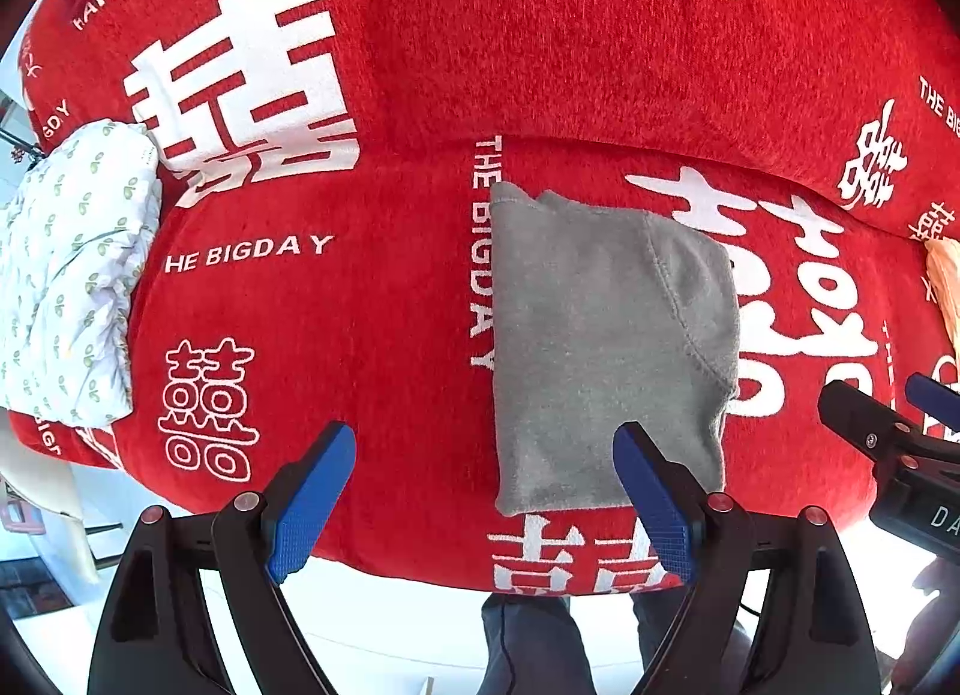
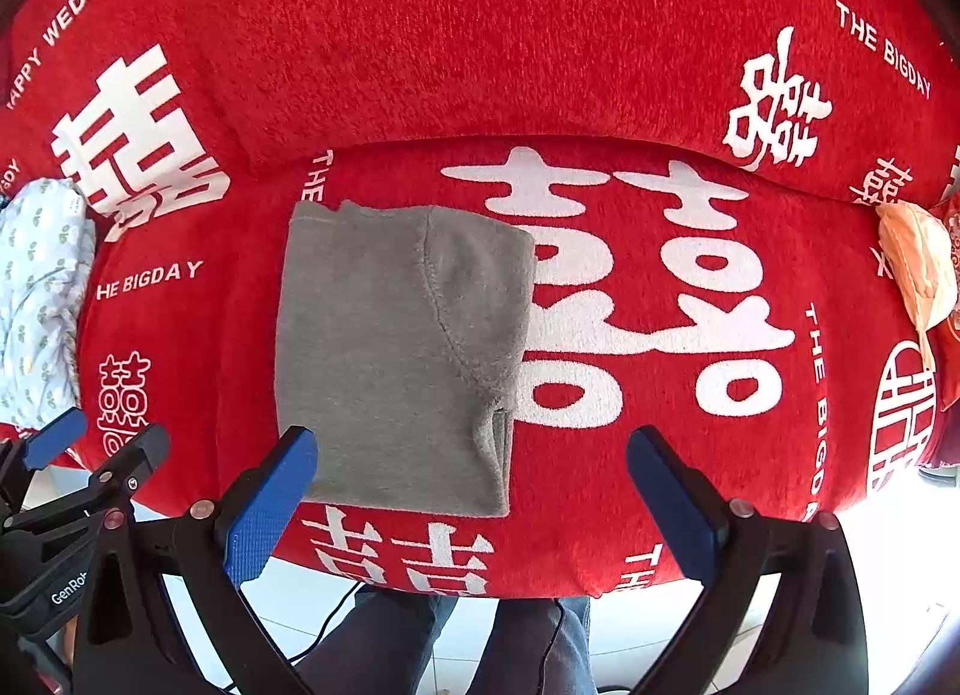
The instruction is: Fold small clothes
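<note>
A grey garment (image 1: pixel 606 347) lies folded into a tall rectangle on the red sofa seat; it also shows in the right wrist view (image 2: pixel 396 353). My left gripper (image 1: pixel 486 494) is open and empty, just in front of the garment's near edge, with its right finger (image 1: pixel 651 509) over the near right corner. My right gripper (image 2: pixel 474 500) is open and empty, with its left finger (image 2: pixel 270 509) at the garment's near left corner. Each gripper shows at the edge of the other's view.
A red sofa cover (image 1: pixel 372 335) with white characters covers seat and backrest. A white patterned cloth (image 1: pixel 72 275) lies at the left end, also in the right wrist view (image 2: pixel 36 299). An orange cloth (image 2: pixel 918 269) lies at the right end. The person's legs (image 2: pixel 450 635) stand before the sofa.
</note>
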Demonstrator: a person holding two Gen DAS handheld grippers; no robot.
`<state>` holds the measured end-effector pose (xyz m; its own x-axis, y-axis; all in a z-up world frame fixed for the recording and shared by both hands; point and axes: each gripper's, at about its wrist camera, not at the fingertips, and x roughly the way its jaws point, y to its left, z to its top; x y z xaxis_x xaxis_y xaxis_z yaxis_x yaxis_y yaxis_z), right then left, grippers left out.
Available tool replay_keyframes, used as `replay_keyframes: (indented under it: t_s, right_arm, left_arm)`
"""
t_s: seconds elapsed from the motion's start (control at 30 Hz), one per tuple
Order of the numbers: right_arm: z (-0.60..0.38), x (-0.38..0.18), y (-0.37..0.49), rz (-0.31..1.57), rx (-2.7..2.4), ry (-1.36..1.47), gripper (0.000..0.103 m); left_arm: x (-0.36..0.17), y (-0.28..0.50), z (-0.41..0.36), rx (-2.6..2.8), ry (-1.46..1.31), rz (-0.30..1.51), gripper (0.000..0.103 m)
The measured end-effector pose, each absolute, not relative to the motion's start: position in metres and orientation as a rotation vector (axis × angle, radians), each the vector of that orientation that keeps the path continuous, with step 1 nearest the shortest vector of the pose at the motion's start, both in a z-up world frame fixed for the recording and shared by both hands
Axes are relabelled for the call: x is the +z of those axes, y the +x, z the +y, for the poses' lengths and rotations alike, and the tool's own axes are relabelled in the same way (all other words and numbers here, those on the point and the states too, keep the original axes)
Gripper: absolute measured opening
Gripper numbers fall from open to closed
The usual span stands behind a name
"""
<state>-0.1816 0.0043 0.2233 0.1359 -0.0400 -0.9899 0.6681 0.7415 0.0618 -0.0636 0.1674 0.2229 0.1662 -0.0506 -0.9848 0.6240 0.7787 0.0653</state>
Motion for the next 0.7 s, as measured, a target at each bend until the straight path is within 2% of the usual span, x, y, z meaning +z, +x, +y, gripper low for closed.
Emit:
replay_keyframes:
  t_s: [0.7]
  right_arm:
    - [0.002, 0.2252, -0.1789, 1.349, -0.558, 0.575, 0.103]
  left_arm:
    - [0.226, -0.0637, 0.1653, -0.51, 0.526, 1.322, 0.088]
